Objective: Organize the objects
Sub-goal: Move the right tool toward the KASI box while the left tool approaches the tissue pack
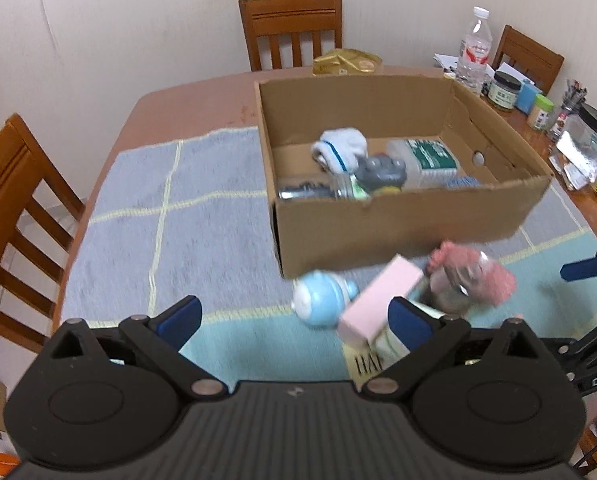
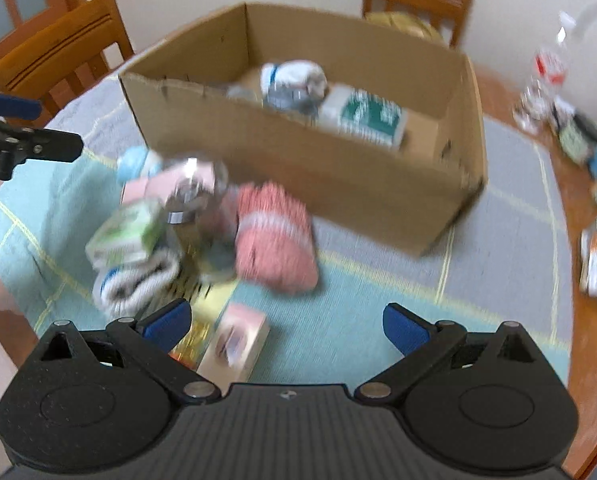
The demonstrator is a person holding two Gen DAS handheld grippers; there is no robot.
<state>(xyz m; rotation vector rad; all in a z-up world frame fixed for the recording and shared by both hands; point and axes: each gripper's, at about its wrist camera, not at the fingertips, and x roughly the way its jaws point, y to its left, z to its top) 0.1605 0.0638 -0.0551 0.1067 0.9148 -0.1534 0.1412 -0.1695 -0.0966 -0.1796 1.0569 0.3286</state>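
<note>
Left gripper [image 1: 294,320] and right gripper [image 2: 286,326] fingers spread wide, empty, near the cardboard box [image 1: 398,224]; blurred pink bundle [image 2: 274,240], perhaps cloth, before it

2 wrist cameras look down across the worktop [image 1: 202,96]: left from the near-left, right from the near-right, both close, sharing the cardboard box [image 1: 398,220] [image 2: 298,160].
</note>
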